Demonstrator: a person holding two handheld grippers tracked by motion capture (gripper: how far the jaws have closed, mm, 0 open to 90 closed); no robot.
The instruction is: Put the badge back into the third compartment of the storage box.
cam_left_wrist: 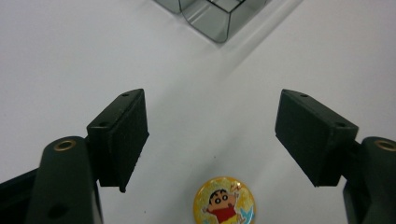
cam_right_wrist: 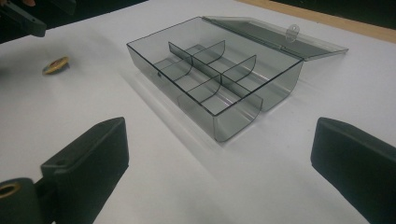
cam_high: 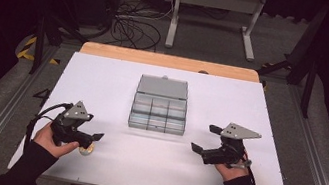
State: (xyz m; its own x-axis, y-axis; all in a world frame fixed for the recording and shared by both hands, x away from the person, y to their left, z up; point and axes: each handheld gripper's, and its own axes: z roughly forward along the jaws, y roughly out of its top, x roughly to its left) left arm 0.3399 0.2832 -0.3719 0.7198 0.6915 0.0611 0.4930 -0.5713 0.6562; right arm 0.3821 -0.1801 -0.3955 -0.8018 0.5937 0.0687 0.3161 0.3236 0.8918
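Badge [cam_left_wrist: 224,202]: round, yellow, printed with a cartoon child in a red shirt, pale blue touches at the rim. Compartment box [cam_high: 159,111]: smoky grey, see-through plastic. Counter [cam_high: 103,82]: white top, light wood far edge; grippers' jaws black.

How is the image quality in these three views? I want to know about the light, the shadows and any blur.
High view: the white table is bright, the surroundings dark, detail soft. Left gripper view: even light; the badge is sharp, the jaws slightly soft, faint shadows. Right gripper view: the clear box casts a soft shadow toward the camera; the near jaws are blurred.
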